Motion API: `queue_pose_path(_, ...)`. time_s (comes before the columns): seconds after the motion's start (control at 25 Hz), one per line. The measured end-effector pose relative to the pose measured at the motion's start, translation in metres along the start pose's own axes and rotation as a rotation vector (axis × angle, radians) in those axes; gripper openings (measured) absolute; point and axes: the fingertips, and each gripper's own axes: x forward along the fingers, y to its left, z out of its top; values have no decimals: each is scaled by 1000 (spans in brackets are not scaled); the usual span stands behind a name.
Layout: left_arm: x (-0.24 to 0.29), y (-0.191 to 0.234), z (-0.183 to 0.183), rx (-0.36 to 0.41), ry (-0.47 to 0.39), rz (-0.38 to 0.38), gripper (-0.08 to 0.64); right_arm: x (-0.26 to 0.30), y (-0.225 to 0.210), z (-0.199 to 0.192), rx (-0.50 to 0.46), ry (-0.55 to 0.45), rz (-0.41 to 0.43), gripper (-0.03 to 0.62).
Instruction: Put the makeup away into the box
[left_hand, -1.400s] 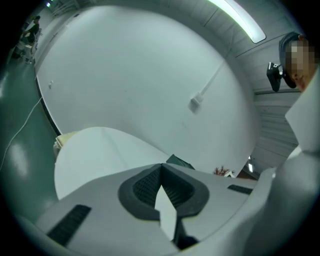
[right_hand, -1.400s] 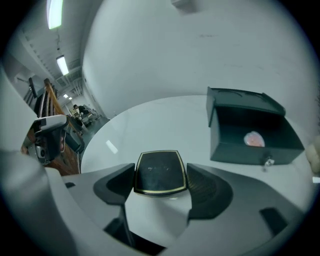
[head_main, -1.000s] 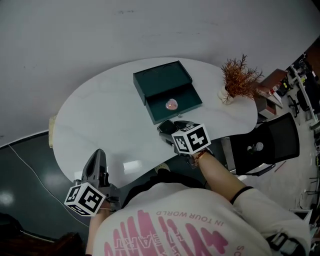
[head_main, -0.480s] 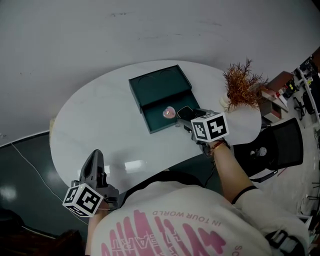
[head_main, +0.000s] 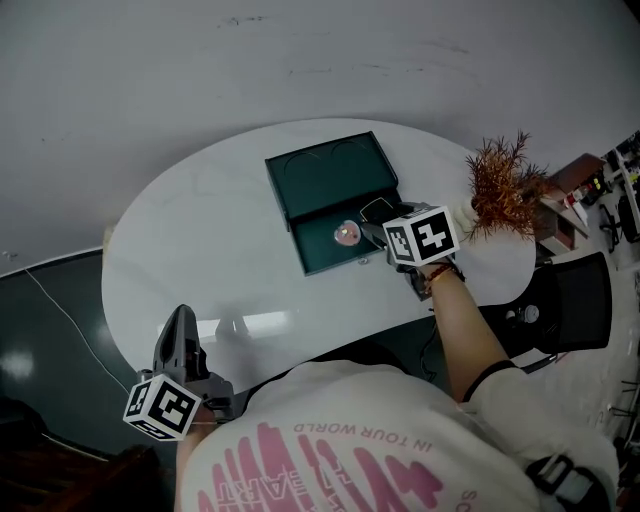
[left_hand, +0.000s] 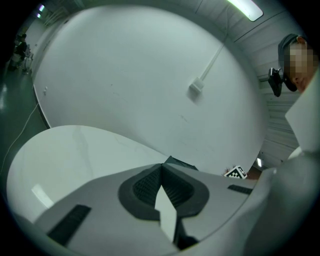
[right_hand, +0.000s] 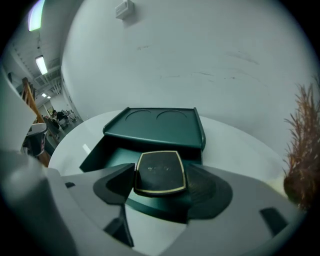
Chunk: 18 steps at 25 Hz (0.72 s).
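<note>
**Compact held over the open box, left side idle**

My right forearm reaches out from the body toward 1 o'clock. The wrist is bent down, so the right hand-held gripper (head_main: 378, 224) tips steeply toward the bench. Its jaws stand part-way open and are clamped on a black square compact with a gold rim (right_hand: 160, 172), one pad on each side. In the right gripper view the compact lies flat between them, over the tray of the dark green rectangular box (head_main: 322, 255). The box's lid is swung open toward 12 o'clock. A small pink round item (head_main: 347, 234) already lies inside the tray, just beside the compact at its 9 o'clock.

My left hand-held gripper (head_main: 180, 322) hangs low at 7 o'clock, at the near rim of the bench, and points roughly toward 12. Its jaws are pressed together with nothing between them, which the left gripper view (left_hand: 161, 172) confirms.

The white oval bench (head_main: 190, 230) has a glossy, faintly veined top. A rust-coloured dried plant in a small pale vase (head_main: 505, 185) stands at 3 o'clock of the box, apart from it. A plain grey wall runs behind the bench at 12 o'clock. Dark floor (head_main: 40, 340) shows at 9 o'clock, and a black chair (head_main: 575, 300) sits at 4 o'clock.
</note>
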Motion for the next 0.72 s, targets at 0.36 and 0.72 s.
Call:
queue_pose_path(0.36,0,8,2,-5,-23,56,2,29,-3,1,-59,83,9,327)
queue_pose_path(0.72,-16,21,5,-18,-56,109,2,38,3,-4,-138,183,22,328)
